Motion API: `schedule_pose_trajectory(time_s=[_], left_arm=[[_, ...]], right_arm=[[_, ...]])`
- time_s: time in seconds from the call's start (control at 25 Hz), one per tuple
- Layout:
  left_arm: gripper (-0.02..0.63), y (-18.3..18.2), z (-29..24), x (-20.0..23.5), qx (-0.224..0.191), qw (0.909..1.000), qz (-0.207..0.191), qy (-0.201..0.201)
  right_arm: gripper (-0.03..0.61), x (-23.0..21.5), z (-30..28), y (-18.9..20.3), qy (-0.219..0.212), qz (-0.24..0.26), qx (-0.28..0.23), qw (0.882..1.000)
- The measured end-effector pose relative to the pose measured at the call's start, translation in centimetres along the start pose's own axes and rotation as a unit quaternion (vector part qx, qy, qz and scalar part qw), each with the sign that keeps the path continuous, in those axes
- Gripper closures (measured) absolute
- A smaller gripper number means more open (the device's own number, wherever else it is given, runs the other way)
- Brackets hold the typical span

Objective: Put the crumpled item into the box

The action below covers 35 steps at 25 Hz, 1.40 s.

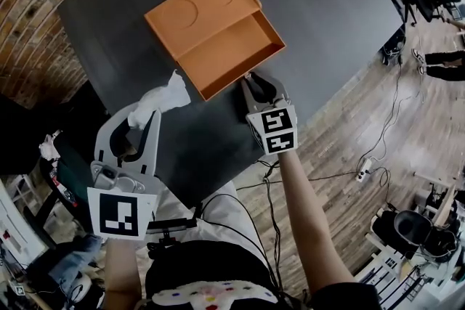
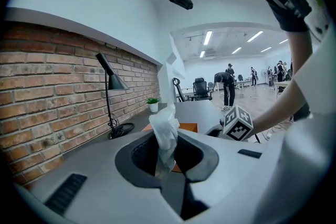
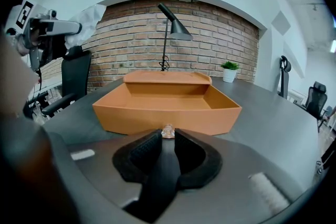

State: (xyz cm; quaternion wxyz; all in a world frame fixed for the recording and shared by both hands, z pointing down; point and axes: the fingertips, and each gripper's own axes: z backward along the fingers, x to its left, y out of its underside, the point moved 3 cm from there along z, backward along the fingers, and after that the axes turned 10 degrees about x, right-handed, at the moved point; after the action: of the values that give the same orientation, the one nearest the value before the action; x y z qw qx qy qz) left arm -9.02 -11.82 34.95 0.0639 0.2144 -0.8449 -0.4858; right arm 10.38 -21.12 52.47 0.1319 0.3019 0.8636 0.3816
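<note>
The crumpled item (image 1: pixel 161 99), a wad of thin white tissue-like stuff, is pinched at its lower end by the left tongs (image 1: pixel 138 125). Their jaws stand narrowly apart and press on it from both sides. In the head view its long axis runs from the tips at lower left up toward the upper right, and the loose end points at the orange box (image 1: pixel 232 54). It sits left of the box's lower corner, apart from it and outside it. In the left gripper view the crumpled item (image 2: pixel 165 134) rises roughly upright out of the left tongs (image 2: pixel 166 162), its ragged top leaning slightly left.

The box lies open-side up on the dark grey counter (image 1: pixel 327 25), its long sides running from lower left to upper right in the head view. Its lid (image 1: pixel 196 11) is folded back flat toward the upper left and shows two pressed circles.

The right tongs (image 1: pixel 256 80) rest low at the box's lower corner. In the right gripper view the right tongs (image 3: pixel 167 135) have their jaws almost together, with a small clear bit (image 3: pixel 167 131) caught between the tips; what it is cannot be made out. The box's near wall (image 3: pixel 163 115) stands just beyond them.

Each marker cube (image 1: pixel 121 214) carries black-and-white square patterns, not letters. Behind the box in the right gripper view a black desk lamp (image 3: pixel 170 23) and a potted plant (image 3: pixel 229 72) stand before the brick wall (image 3: pixel 210 44).
</note>
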Motion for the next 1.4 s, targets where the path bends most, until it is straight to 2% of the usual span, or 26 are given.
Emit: schedule_pose_trajectory(time_s=[0.12,0.32,0.64,0.84,1.4], left_arm=[[0.558,0.0,0.0,-0.1,0.001,1.0,-0.001,0.002],[0.558,-0.5,0.2,0.1,-0.002,1.0,-0.008,0.004],[0.558,-2.6,1.6,0.4,-0.029,0.9992,-0.025,0.012],[0.558,-4.0,2.8,0.3,-0.048,0.9982,-0.029,0.021],[0.558,-6.9,6.1,-0.1,-0.09,0.9938,-0.045,0.047]], right_arm=[[0.495,-0.1,-0.2,0.2,0.006,-0.001,0.006,1.0],[0.491,-0.4,0.7,-0.1,0.002,-0.045,-0.012,0.999],[0.521,-1.0,6.3,-2.9,0.06,-0.046,-0.065,0.995],[0.569,-0.8,11.3,-5.4,0.098,-0.061,-0.113,0.987],[0.569,1.9,22.2,-7.3,0.163,-0.077,-0.166,0.97]])
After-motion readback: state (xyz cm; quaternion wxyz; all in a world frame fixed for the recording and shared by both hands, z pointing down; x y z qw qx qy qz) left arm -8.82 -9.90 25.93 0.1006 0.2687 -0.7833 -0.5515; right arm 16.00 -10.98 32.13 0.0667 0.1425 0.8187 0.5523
